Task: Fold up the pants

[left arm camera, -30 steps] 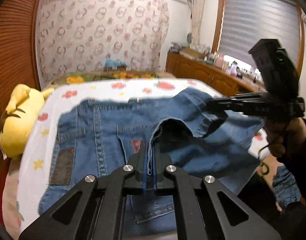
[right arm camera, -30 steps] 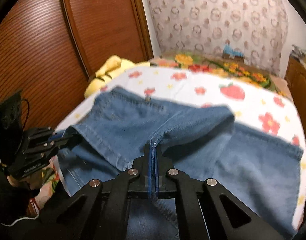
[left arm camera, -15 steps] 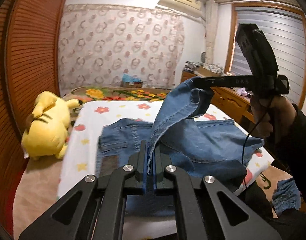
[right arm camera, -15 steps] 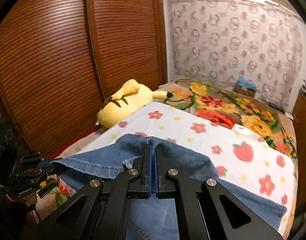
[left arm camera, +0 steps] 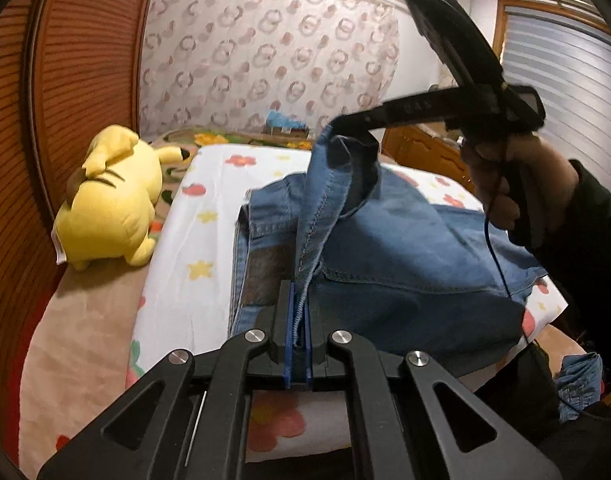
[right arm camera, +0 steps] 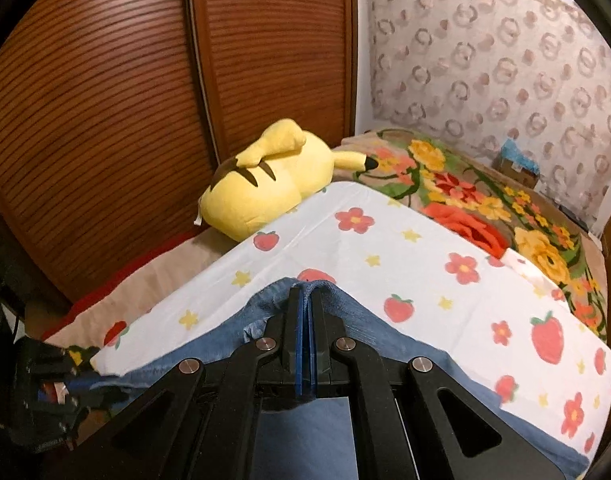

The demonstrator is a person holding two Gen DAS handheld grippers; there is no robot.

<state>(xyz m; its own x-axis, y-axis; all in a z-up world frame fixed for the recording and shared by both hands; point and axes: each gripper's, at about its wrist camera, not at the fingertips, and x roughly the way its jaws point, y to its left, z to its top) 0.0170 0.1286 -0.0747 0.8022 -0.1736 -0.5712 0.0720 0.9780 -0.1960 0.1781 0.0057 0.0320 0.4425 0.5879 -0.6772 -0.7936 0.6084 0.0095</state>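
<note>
Blue denim pants (left arm camera: 405,252) lie on a white flowered sheet (left arm camera: 193,248) on the bed. My left gripper (left arm camera: 299,292) is shut on a stitched edge of the pants near the bed's front. My right gripper (left arm camera: 341,128) is shut on the same edge and holds it up high over the pants. In the right wrist view my right gripper (right arm camera: 305,300) pinches a fold of the denim (right arm camera: 365,332); the left gripper (right arm camera: 81,384) shows blurred at lower left, holding the edge.
A yellow plush toy (left arm camera: 109,196) lies at the bed's left side by the brown slatted wardrobe (right arm camera: 125,80). A flowered blanket (right arm camera: 485,200) covers the far end. A wooden dresser (left arm camera: 421,152) stands right. More denim (left arm camera: 581,380) lies low at right.
Both grippers have lifted the pants' edge and carried it leftward across the bed; the right gripper rose highest. The pants now lie doubled over, narrower on the sheet.
</note>
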